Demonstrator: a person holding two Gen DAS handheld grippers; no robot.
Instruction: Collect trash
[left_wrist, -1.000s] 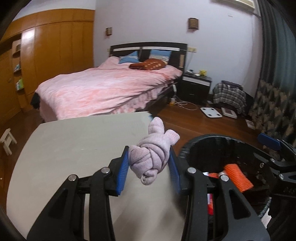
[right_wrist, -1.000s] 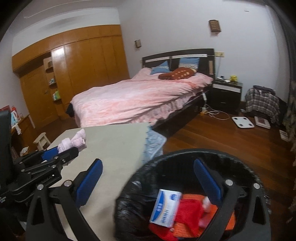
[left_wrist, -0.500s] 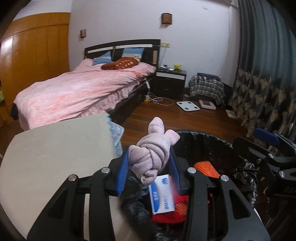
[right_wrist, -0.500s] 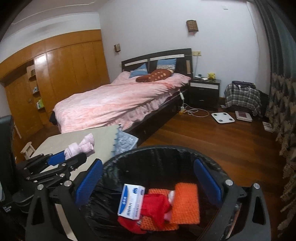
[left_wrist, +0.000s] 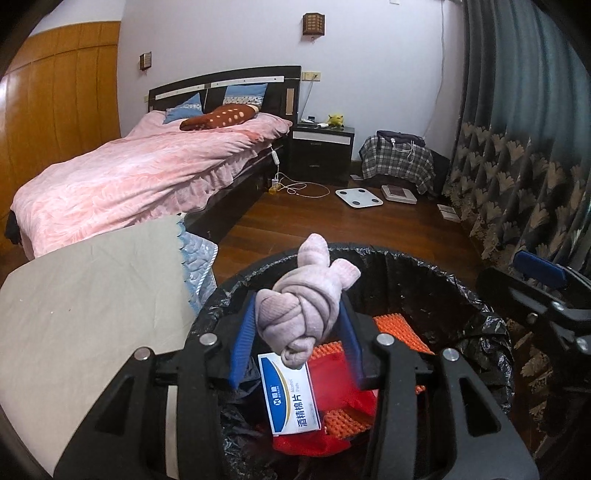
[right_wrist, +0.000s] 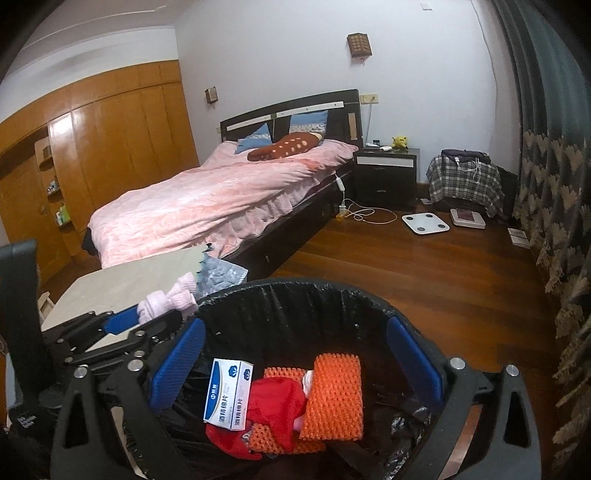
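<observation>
My left gripper (left_wrist: 297, 332) is shut on a knotted pale pink sock (left_wrist: 303, 306) and holds it above the near left rim of a black-lined trash bin (left_wrist: 436, 269). The bin holds a white and blue box (left_wrist: 290, 400), red cloth (left_wrist: 332, 380) and an orange bumpy mat (left_wrist: 397, 326). My right gripper (right_wrist: 295, 358) is open and empty, its blue pads spread over the bin (right_wrist: 295, 291), above the box (right_wrist: 227, 397) and the orange mat (right_wrist: 336, 395). The sock (right_wrist: 168, 302) and the left gripper (right_wrist: 122, 325) show at the left there.
A beige table (left_wrist: 85, 314) stands left of the bin, with a quilted cloth (left_wrist: 197, 254) hanging at its corner. Beyond are a pink bed (left_wrist: 147, 177), a dark nightstand (left_wrist: 321, 155), scales (left_wrist: 358, 195) on the wooden floor, and patterned curtains (left_wrist: 517, 166) at the right.
My left gripper has carried the sock rightward from over the table to over the bin's rim. The right gripper has moved nearer over the bin and stays open.
</observation>
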